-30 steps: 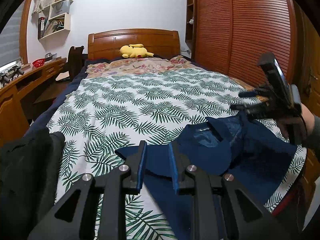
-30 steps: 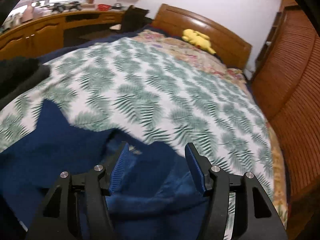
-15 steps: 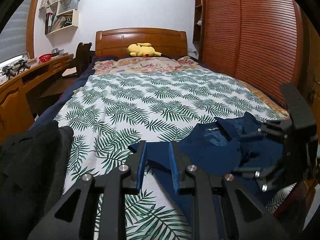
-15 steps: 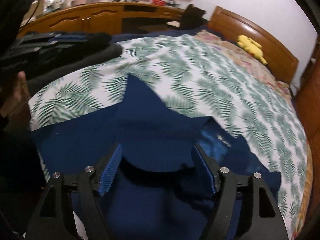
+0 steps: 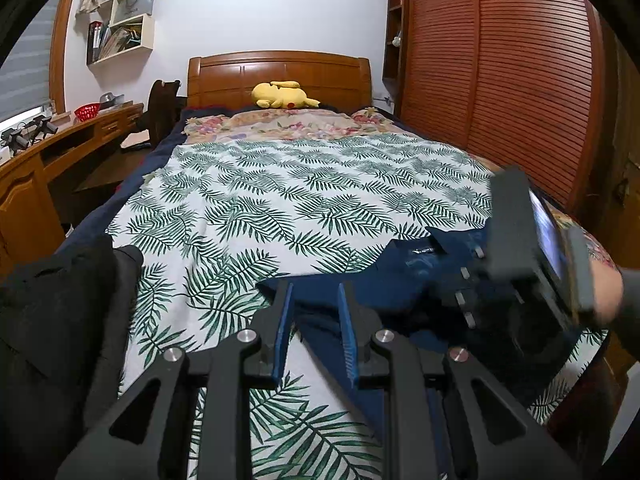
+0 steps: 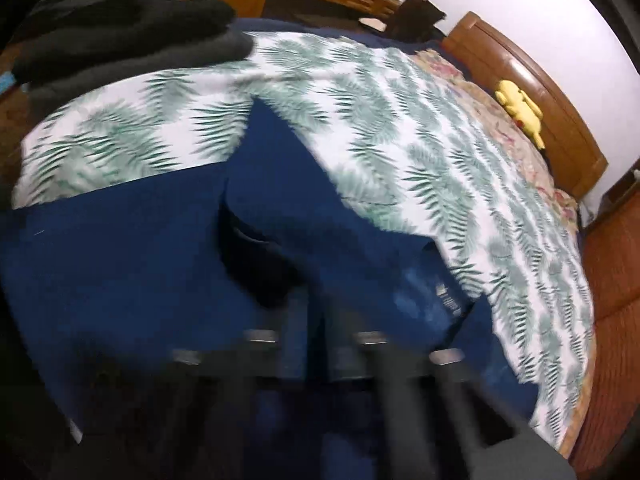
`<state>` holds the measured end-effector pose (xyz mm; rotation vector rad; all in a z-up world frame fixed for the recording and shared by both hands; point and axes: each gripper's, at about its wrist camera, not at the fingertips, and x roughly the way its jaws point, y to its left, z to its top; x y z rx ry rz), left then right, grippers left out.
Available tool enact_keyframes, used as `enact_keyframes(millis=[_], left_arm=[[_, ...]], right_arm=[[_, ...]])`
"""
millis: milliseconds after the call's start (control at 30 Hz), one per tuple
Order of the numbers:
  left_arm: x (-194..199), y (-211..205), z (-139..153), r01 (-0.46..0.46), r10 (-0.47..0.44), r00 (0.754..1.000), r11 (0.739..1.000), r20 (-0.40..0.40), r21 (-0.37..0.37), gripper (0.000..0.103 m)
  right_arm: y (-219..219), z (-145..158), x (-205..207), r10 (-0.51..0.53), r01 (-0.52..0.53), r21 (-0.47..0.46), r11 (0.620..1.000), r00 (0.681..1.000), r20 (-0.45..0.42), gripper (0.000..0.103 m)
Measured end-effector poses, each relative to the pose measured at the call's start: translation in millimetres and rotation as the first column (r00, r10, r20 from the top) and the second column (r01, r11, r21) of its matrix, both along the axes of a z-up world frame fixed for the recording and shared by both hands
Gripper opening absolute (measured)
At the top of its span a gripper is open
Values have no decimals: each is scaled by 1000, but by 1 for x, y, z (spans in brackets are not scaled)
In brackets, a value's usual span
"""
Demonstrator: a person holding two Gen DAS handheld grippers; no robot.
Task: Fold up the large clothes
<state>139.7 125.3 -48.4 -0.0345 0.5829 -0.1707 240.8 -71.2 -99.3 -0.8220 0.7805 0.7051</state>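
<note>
My left gripper (image 5: 314, 300) hovers narrowly parted, nothing between its pads, at lower centre; my right gripper (image 6: 316, 312), blurred, has snapped closed over the navy garment (image 6: 140, 248) on the leaf-print bedspread (image 5: 280, 200).

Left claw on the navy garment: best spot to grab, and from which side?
Take the navy garment by its pointed flap that lies flat on the leaf-print bedspread. It is a thin free edge just ahead of the left claw. Come straight ahead and down along the bedspread, so the fingers straddle the edge.
</note>
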Motion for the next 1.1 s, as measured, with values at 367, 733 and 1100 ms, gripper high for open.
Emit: enact_keyframes(millis=[367,733,1100], left_arm=[[-3,-8,-3,23,-23,1000,999,3,-29,21],[7,-23,-9,55,-55,998,999,-16,-2,21],[15,-31,-17,60,-60,997,998,-47,13,21]], right_arm=[[-15,20,131,-154,149,65,987,984,90,2],[-44,30,133,-228,217,210,953,973,30,70],[-47,6,44,-10,63,235,970,975,-221,70]])
